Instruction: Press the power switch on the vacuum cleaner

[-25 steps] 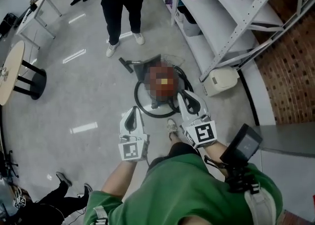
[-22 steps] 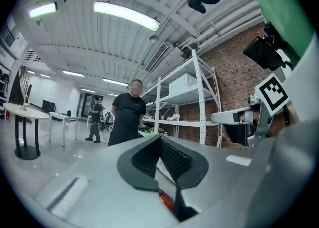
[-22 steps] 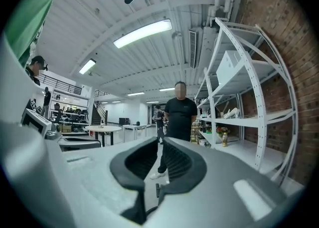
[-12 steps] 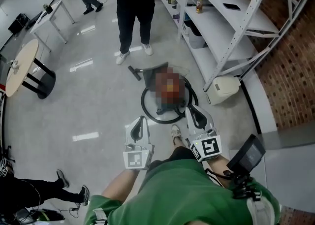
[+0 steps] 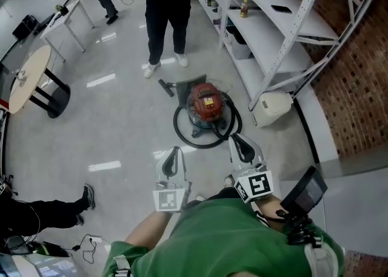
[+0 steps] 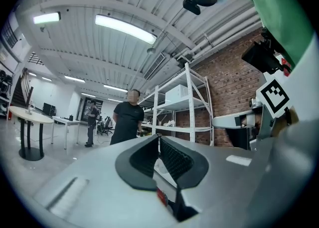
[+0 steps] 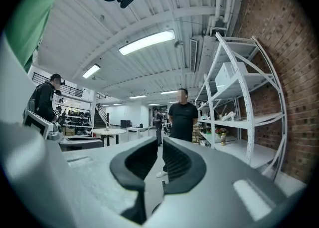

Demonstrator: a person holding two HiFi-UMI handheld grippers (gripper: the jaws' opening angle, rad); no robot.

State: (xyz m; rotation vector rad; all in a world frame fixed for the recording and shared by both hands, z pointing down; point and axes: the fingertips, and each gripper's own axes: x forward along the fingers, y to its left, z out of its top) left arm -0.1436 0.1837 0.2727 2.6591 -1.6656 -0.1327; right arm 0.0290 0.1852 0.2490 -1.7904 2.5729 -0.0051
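- One red vacuum cleaner (image 5: 206,102) stood on the floor (image 5: 121,124) at the centre of the head view, its top facing up.
- Its long axis ran roughly up and down the frame; a single black hose (image 5: 182,132) looped around it, and the nozzle (image 5: 166,86) pointed to the upper left.
- Two tools hovered below it, both well apart from it.
- The left tool (image 5: 175,150) had its jaws drawn together, nothing between them.
- The right tool (image 5: 234,139) showed only a narrow slit, also empty.
- One standing person (image 5: 163,21) in white shoes was just above the vacuum cleaner; one shelf rack (image 5: 273,33) filled the upper right.
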